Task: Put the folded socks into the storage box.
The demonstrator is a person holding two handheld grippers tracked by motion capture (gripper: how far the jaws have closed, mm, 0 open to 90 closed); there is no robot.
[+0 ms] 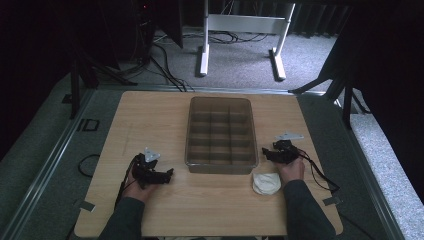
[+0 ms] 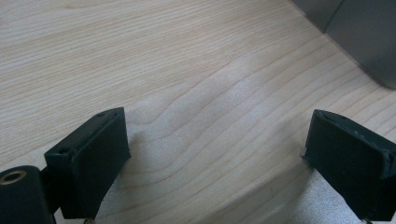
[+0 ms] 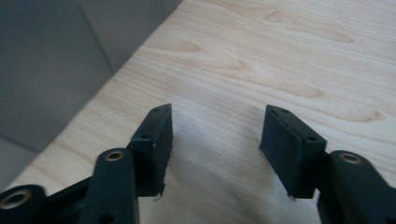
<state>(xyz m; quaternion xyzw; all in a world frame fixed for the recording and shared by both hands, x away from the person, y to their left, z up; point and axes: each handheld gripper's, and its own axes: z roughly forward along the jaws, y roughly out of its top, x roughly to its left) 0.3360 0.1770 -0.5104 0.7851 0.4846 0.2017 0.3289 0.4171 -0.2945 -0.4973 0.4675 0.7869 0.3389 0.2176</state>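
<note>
The tray (image 1: 221,134) of bare compartments sits between the left gripper (image 1: 161,176) and right gripper (image 1: 270,152); both have jaws spread wide, nothing between them. A white cloth (image 1: 266,183) lies behind the right jaws.

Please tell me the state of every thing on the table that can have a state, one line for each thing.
left gripper: open, nothing between the jaws, resting low on the table.
right gripper: open, nothing between the jaws, beside the tray.
divided tray: upright; the compartments look empty.
white cloth: crumpled, lying on the table beside the right hand, not gripped.
</note>
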